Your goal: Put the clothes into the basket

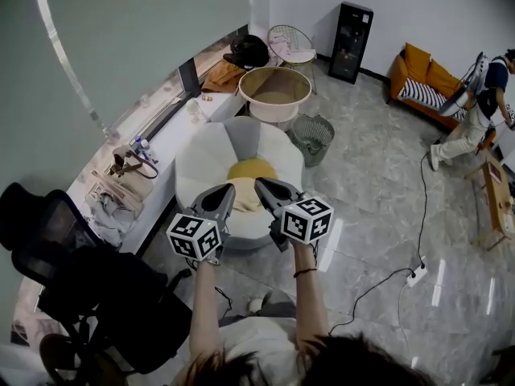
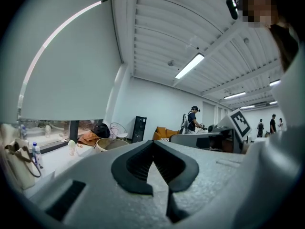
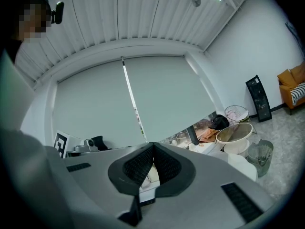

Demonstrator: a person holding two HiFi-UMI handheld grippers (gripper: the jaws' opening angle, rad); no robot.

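So the yellow garment (image 1: 251, 170) is bunched on the seat of the white round chair (image 1: 201, 155), and from the head view it's stretched side to side. It's right ahead of both tips, pretty much between them. The left hand-held gripper (image 1: 228, 190) and right hand-held gripper (image 1: 260, 184) are both pinched shut with nothing in them, about equally near. The basket (image 1: 275, 87) sits further on, past the chair, so I'd guess they need to open up before reaching in.

Left claw (image 1: 226, 193) and right claw (image 1: 264, 186): grey shells, black ribbed pads (image 2: 136, 168). Each carries a white cube (image 1: 194, 236) with black square markers. Black band (image 1: 304, 273) on right wrist, pale shirt (image 1: 257, 340).
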